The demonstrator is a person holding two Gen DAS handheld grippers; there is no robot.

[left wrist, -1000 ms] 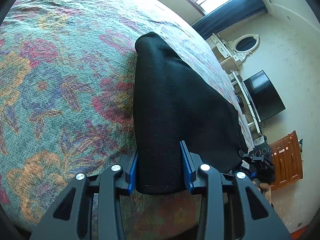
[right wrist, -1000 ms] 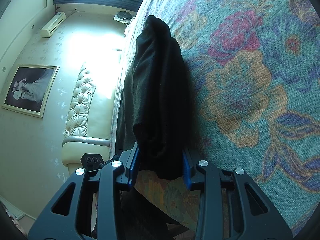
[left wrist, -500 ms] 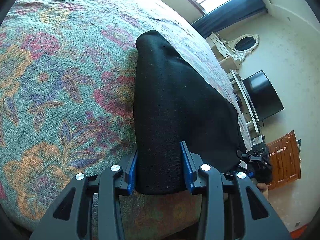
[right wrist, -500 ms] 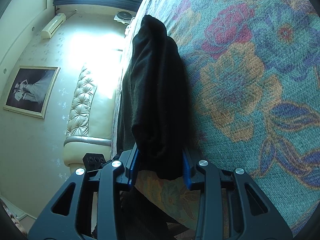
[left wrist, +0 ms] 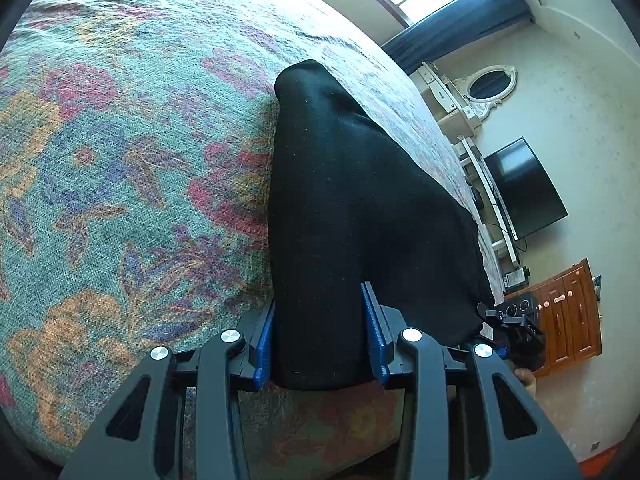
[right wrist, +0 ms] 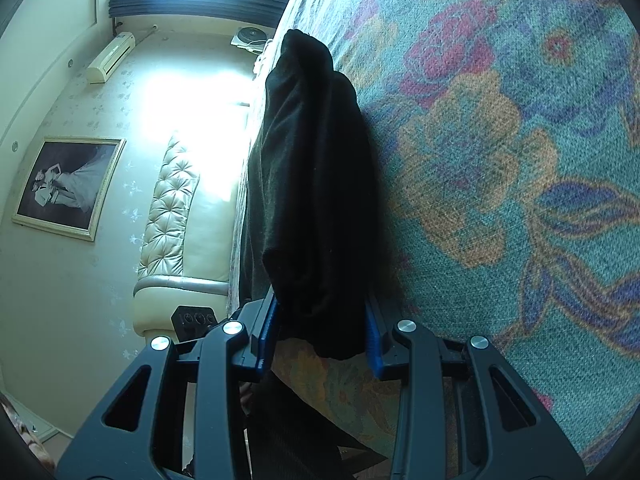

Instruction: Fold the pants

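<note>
Black knit pants lay in a long folded bundle on the bed, stretched across the teal floral bedspread with its red, orange and blue blooms. My left gripper had one end of that bundle between its blue pads, the cloth filling the whole gap and both pads pressed against its sides. My right gripper pinched the other end of the pants the same way, its blue pads squeezing a thick, rumpled wad of fabric whose lowest lobe hung just past them. From the left wrist view the cloth looked smooth and taut, narrowing to a rounded tip far up the bedspread; from the right wrist view it was more creased, with a fold line running along its length. Both held ends sat close to the near edge of the mattress, where the bedspread dropped away in shadow. Beyond the bed on the left view I saw a dark flat television, an oval white-framed mirror and a brown wooden cabinet. On the right view stood a cream tufted headboard, a framed black-and-white picture and a wall air conditioner.
</note>
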